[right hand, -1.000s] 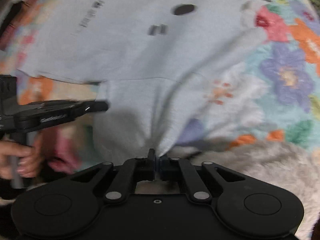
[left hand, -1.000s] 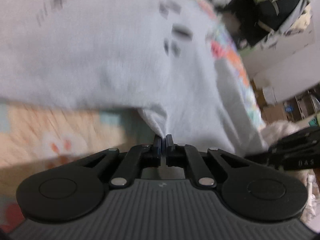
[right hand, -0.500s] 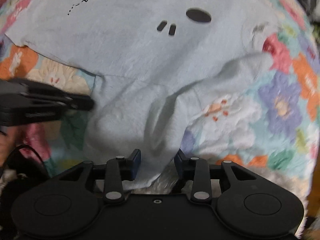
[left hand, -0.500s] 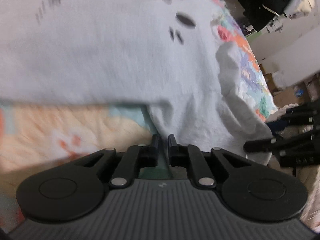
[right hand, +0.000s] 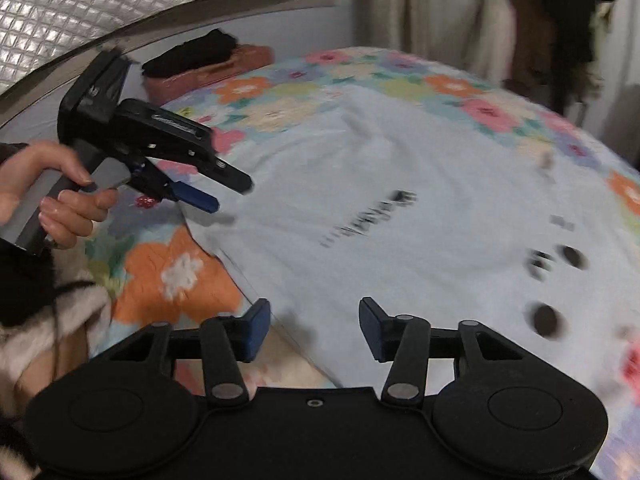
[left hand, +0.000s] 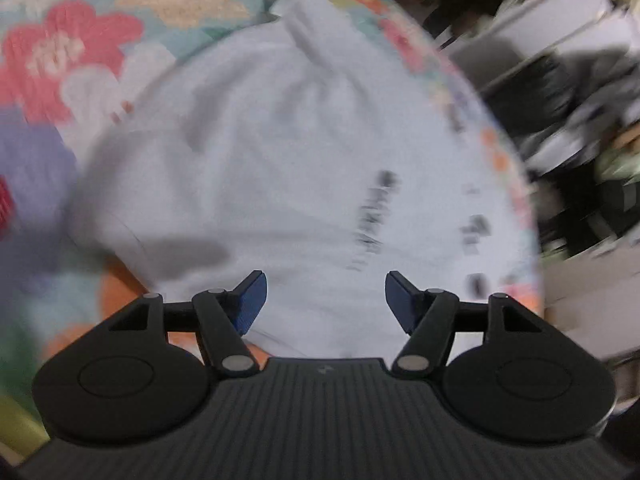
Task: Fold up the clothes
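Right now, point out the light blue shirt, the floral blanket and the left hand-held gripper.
light blue shirt (right hand: 400,168): right wrist view, plain middle of the fabric.
floral blanket (right hand: 180,276): right wrist view, orange flower.
left hand-held gripper (right hand: 228,192): right wrist view, between its fingertips.

Shirt (right hand: 400,184) flat on blanket (right hand: 168,276), claws above
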